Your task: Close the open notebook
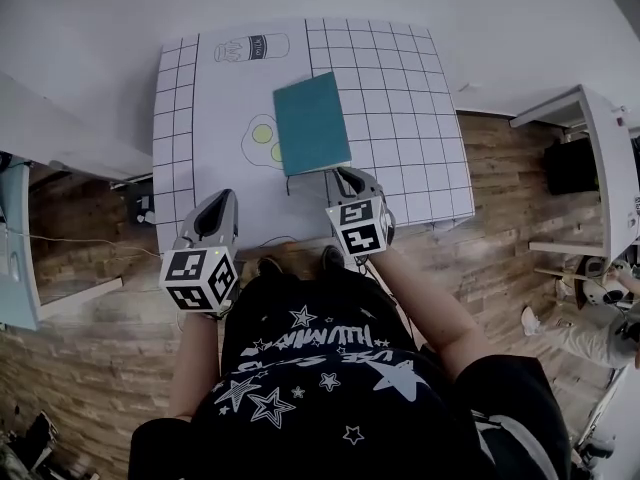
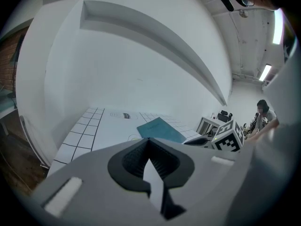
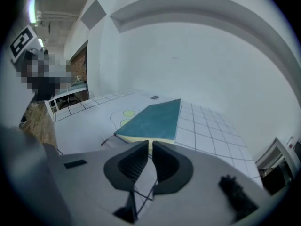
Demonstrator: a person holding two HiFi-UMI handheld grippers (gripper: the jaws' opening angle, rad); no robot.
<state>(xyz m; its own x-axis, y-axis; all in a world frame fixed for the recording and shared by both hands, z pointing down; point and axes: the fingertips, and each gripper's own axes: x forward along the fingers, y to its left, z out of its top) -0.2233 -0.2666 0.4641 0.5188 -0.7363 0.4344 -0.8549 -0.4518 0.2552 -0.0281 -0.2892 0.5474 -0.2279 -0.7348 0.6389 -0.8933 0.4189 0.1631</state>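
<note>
Notebook [image 1: 312,123] is closed and lies flat on the table, a little right of centre and slightly skewed to the grid. It's a plain rectangle with a matte teal cover and no print that we can see. The right gripper view shows a pale yellow page block along its near edge. A thin dark strand [image 1: 288,183] trails from the near left corner onto the table.

Left gripper [image 2: 148,141] has a grey plastic body and ribbed black pads. We read the tips as together with nothing between them. It sits over the table's near edge, well left of the notebook. Right gripper [image 3: 150,145] is the same build. Its pads are a narrow slit apart and empty, pointing at the notebook's near edge from just beside the near right corner. We can't tell whether it touches. Each gripper carries a white cube with black square markers, left [image 1: 200,278] and right [image 1: 360,226].

Table [image 1: 400,88] is white and smooth, with a black square grid down both sides and a blank centre panel. That panel has a line drawing of a milk bottle [image 1: 250,48] at the far end. A fried-egg outline with yellow yolks [image 1: 262,136] is partly under the notebook's left edge.

Floor [image 1: 90,368] is brown wood plank and the far wall is plain white. White furniture [image 1: 600,138] stands to the right. We're wearing a dark shirt with white stars [image 1: 330,378].
</note>
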